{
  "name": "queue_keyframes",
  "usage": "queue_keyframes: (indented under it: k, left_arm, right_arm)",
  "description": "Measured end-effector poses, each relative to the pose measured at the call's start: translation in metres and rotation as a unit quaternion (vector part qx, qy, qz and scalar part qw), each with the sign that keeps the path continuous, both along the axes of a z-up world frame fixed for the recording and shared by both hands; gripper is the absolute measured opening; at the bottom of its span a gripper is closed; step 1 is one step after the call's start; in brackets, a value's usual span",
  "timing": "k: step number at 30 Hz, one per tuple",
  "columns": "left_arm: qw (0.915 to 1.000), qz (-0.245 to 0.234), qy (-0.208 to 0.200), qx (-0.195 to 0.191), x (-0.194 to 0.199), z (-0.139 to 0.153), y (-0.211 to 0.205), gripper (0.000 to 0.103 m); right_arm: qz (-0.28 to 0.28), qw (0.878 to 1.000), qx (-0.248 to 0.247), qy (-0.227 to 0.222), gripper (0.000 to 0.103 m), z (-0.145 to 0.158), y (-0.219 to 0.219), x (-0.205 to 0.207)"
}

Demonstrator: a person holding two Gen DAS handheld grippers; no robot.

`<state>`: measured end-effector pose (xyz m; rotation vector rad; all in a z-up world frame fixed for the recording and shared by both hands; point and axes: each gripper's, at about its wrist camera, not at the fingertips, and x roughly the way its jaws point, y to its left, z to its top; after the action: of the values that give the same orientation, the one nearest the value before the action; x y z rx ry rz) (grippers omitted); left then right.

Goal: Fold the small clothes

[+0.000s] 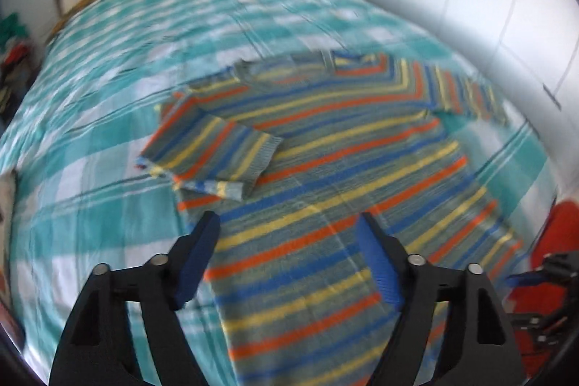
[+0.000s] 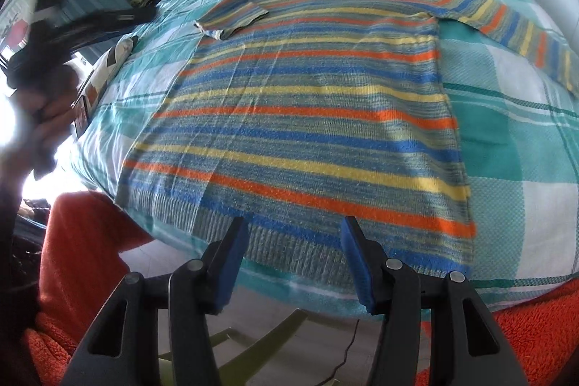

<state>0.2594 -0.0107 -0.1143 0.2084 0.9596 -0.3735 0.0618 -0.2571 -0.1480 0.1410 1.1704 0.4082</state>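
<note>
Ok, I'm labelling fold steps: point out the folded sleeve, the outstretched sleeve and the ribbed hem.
folded sleeve (image 1: 213,151): left wrist view, mid-panel.
outstretched sleeve (image 2: 506,18): right wrist view, mid-length.
ribbed hem (image 2: 289,248): right wrist view, ribbing.

Honestly nothing readable in either view. No labels, brand names, numbers or signs come through anywhere. There's something red and white by the window at about 9 o'clock in the right wrist view that might carry lettering, but it's way too blurred and washed out by glare to make out a single character.
</note>
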Motion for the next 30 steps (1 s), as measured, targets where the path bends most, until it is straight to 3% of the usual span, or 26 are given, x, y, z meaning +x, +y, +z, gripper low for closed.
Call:
queue_keyframes:
  k: [2, 6, 9, 14, 15, 16, 17, 19, 21, 22, 24, 25, 26, 27, 28, 30]
  left_arm:
    - [0.9992, -0.028, -0.002, 0.027, 0.021, -0.021, -0.008, 0.076]
    - [0.9961, -0.027, 0.013, 0.083, 0.059, -0.06, -0.004, 0.062]
    - [0.996, -0.021, 0.037, 0.079, 0.075, -0.076, 0.007, 0.059]
    - [0.9948, -0.039, 0.027, 0.09, 0.071, -0.084, 0.002, 0.058]
    - [0.9947, -0.04, 0.028, 0.091, 0.071, -0.085, 0.0, 0.048]
    - [0.9948, -0.039, 0.033, 0.088, 0.07, -0.083, -0.001, 0.015]
    - [0.9946, -0.033, 0.038, 0.09, 0.072, -0.081, -0.001, 0.004]
    - [0.9975, -0.004, 0.041, 0.057, 0.078, -0.066, 0.011, 0.003]
    - [0.9976, 0.062, 0.025, -0.02, 0.081, -0.033, 0.047, 0.003]
    - [0.9923, 0.103, 0.02, -0.066, 0.083, -0.016, 0.074, 0.003]
    - [0.97, 0.194, 0.004, -0.147, 0.085, 0.014, 0.137, 0.003]
    - [0.9531, 0.243, -0.003, -0.181, 0.085, 0.025, 0.172, 0.003]
    - [0.931, 0.295, -0.006, -0.215, 0.083, 0.032, 0.209, 0.003]
    - [0.9093, 0.34, -0.003, -0.239, 0.08, 0.033, 0.243, 0.003]
    - [0.8945, 0.375, -0.001, -0.244, 0.076, 0.032, 0.267, 0.003]
    - [0.8761, 0.418, 0.012, -0.24, 0.069, 0.025, 0.3, 0.003]
  right_arm:
    - [-0.001, 1.0, -0.002, 0.002, 0.053, -0.003, 0.001, -0.002]
    - [-0.003, 1.0, -0.001, 0.012, 0.053, -0.009, 0.001, -0.005]
    - [-0.009, 1.0, 0.002, 0.018, 0.053, -0.012, -0.002, -0.006]
    - [-0.025, 0.999, 0.016, 0.022, 0.053, -0.014, -0.009, -0.002]
    - [-0.026, 0.999, 0.019, 0.021, 0.053, -0.014, -0.01, -0.001]
    - [-0.028, 0.999, 0.021, 0.02, 0.053, -0.013, -0.01, -0.001]
    - [-0.03, 0.999, 0.023, 0.018, 0.053, -0.013, -0.01, 0.0]
    - [-0.031, 0.999, 0.027, 0.013, 0.053, -0.011, -0.01, 0.001]
    - [-0.031, 0.999, 0.033, 0.006, 0.053, -0.008, -0.011, 0.0]
    - [-0.029, 0.999, 0.036, 0.001, 0.053, -0.007, -0.011, -0.002]
    - [-0.026, 0.999, 0.039, -0.004, 0.053, -0.006, -0.01, -0.003]
    - [-0.023, 0.999, 0.039, -0.007, 0.053, -0.005, -0.01, -0.004]
    - [-0.021, 0.999, 0.04, -0.009, 0.053, -0.004, -0.01, -0.005]
    - [-0.018, 0.999, 0.042, -0.011, 0.053, -0.004, -0.009, -0.005]
    - [-0.016, 0.999, 0.044, -0.012, 0.053, -0.004, -0.008, -0.005]
    - [-0.014, 0.999, 0.047, -0.012, 0.053, -0.005, -0.005, -0.004]
